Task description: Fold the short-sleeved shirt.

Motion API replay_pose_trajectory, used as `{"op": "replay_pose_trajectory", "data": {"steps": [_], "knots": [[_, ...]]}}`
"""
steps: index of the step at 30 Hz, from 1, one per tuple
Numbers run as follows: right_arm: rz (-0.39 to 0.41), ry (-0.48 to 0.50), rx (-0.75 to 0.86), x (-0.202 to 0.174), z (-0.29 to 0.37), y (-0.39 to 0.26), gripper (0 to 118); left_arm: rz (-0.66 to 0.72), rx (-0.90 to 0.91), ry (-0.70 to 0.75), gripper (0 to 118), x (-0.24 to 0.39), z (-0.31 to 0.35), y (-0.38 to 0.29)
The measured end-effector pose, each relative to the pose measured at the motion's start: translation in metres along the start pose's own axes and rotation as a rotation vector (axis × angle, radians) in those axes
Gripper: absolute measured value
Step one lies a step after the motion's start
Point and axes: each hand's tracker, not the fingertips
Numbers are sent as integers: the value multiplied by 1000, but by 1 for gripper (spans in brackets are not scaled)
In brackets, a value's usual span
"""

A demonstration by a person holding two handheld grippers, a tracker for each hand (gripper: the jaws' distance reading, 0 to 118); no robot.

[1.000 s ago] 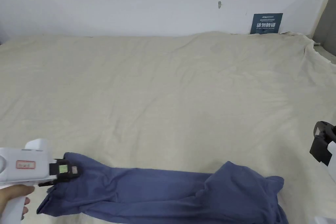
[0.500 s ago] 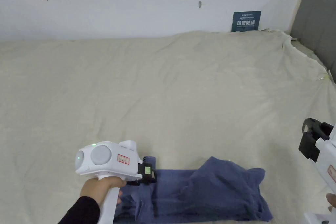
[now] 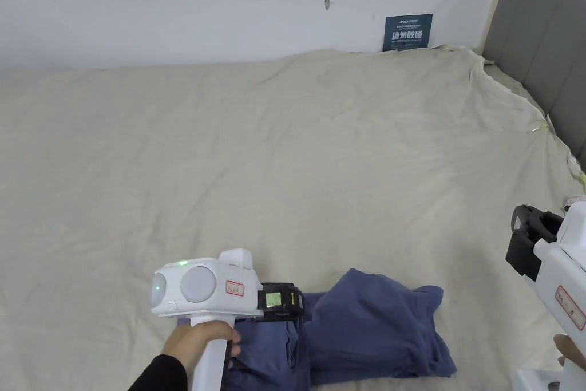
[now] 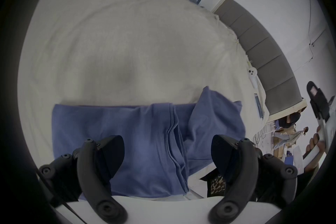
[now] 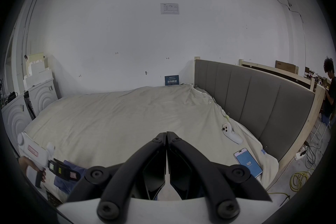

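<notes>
Now: my left claw [image 4: 167, 153] is over the left part of the shirt [image 3: 372, 335], jaws spread wide with blue cloth between them, not pinched. The shirt lies bunched in layered folds at the near edge of the bed [image 3: 274, 151]. Right of it, well apart, my right claw [image 5: 166, 134] is held above the bed, jaws pressed together on nothing. A phone [image 5: 248, 162] lies near the headboard [image 5: 254, 100].
</notes>
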Motion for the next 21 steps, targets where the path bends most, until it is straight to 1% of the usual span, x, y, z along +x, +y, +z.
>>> {"op": "replay_pose_trajectory", "data": {"steps": [3,6,8,9,10,11,12,13,14,15,16,18,21], "knots": [[-6,6,6,0,0,2,0,-31,111,39,102,-7,31,3],[-3,7,13,-2,1,5,0,-85,214,151,102,-13,54,1],[-5,10,15,-2,0,6,0,-138,256,251,100,-18,61,-2],[-6,12,16,-3,0,7,0,-151,276,284,94,-20,63,-5],[-7,14,17,-3,0,7,0,-162,299,306,84,-23,68,-10],[-5,15,17,-4,0,7,0,-168,321,309,70,-26,69,-14],[-3,15,17,-4,0,7,0,-182,335,302,43,-29,68,-18],[-2,14,16,-4,0,7,0,-209,353,292,22,-31,65,-24],[-4,15,16,-4,-1,7,0,-219,359,287,7,-34,59,-28],[-7,16,14,-4,-1,7,0,-234,363,286,1,-34,54,-33],[-7,16,13,-4,-1,6,0,-241,360,300,0,-33,48,-38],[-7,13,10,-4,-1,5,0,-263,349,285,0,-29,34,-46],[-9,12,4,-3,0,4,0,-249,297,252,0,-20,9,-57]]}}
